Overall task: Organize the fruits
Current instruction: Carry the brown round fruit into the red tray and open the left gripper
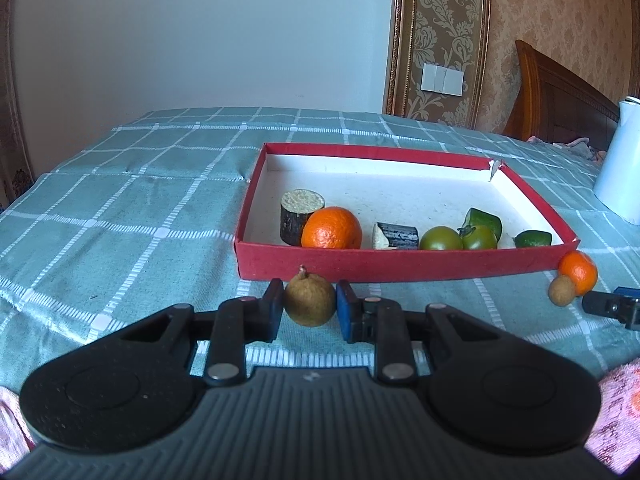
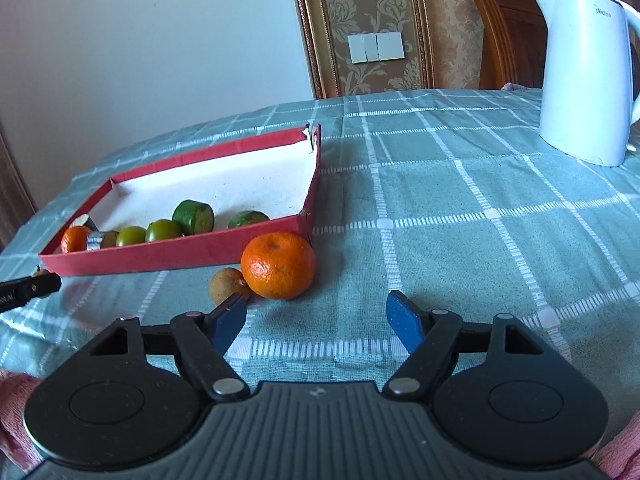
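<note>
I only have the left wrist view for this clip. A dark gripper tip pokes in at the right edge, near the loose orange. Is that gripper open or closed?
Observer: Open. The right wrist view shows the right gripper with its jaws spread wide and nothing between them.
Operator: Is the loose orange lined up with it?
Observer: Roughly. The orange sits on the cloth just ahead of the gap, toward the picture's left, touching neither finger.
Operator: And the small brown fruit beside it?
Observer: The small brown fruit is partly hidden behind that finger's blue pad.
</note>
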Available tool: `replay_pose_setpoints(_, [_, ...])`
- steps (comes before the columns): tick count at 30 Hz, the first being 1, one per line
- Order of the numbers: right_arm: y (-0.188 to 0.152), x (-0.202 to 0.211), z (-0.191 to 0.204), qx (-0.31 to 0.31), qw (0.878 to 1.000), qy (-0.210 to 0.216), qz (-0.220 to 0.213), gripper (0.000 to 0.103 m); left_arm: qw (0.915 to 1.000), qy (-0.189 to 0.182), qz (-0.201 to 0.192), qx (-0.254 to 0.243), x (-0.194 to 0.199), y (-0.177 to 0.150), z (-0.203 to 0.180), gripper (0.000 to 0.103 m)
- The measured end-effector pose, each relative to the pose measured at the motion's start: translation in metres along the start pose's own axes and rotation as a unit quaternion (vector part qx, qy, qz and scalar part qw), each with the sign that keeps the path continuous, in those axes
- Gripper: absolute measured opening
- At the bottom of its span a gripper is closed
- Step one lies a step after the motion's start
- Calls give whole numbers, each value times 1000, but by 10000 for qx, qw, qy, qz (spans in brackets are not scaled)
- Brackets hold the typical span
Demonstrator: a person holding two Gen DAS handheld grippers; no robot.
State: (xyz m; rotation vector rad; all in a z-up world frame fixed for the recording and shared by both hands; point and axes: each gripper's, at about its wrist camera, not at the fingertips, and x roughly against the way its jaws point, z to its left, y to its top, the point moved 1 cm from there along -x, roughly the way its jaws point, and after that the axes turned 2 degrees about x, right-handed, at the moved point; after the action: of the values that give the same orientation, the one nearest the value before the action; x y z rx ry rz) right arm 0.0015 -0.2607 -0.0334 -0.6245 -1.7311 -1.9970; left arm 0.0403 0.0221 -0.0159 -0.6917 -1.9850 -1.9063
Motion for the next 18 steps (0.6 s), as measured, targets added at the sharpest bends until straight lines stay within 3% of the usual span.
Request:
replay_pose_setpoints(5, [-1,-5,13,421,9985,-321,129,79,9999,-26,-101,-33,7,5,1,25])
replay_pose_setpoints(7, [-1,-5,12,407,9985,-346,146,84,9998,-48,-160,-77,9,9,-1,25])
replay_pose_setpoints(13, [0,-3,8,272,9992,-261,109,85,9988,-127,-368,-285,12,31,-19,25])
replay_pose_setpoints(18, [0,-1,2,122,9998,-140,53,85,9985,-55,-378,-394,-8,55,-37,25])
